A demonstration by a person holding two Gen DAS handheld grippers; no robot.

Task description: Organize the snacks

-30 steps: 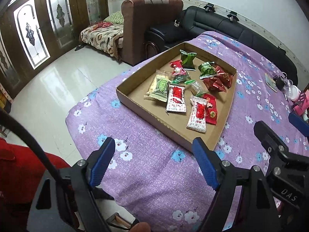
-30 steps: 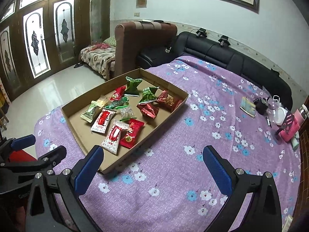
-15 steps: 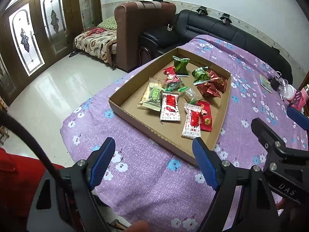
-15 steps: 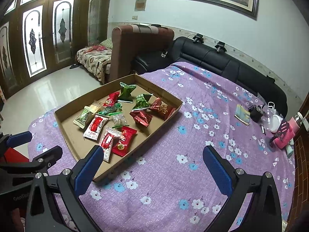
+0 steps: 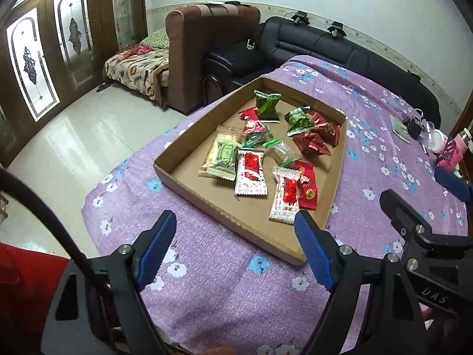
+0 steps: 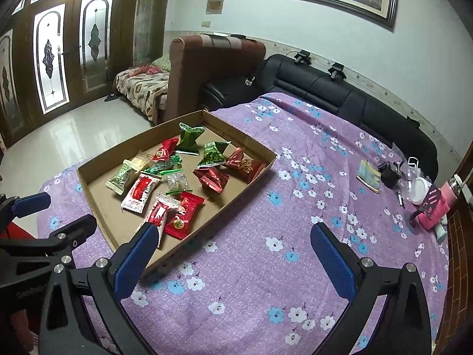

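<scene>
A shallow cardboard tray lies on a table with a purple flowered cloth. In it lie several wrapped snacks: red-and-white packets, a red packet, green packets, a pale green packet and dark red foil packets. My left gripper is open and empty, above the cloth just short of the tray's near edge. My right gripper is open and empty, above the cloth to the right of the tray's near corner.
At the table's far right stand a pink bottle, a white lid, a dark small object and a booklet. A black sofa and brown armchair stand behind the table. Tiled floor lies to the left.
Both grippers have drawn back and risen a little, so the tray looks farther and more of the room shows. Both stay open. The snacks have not moved.
</scene>
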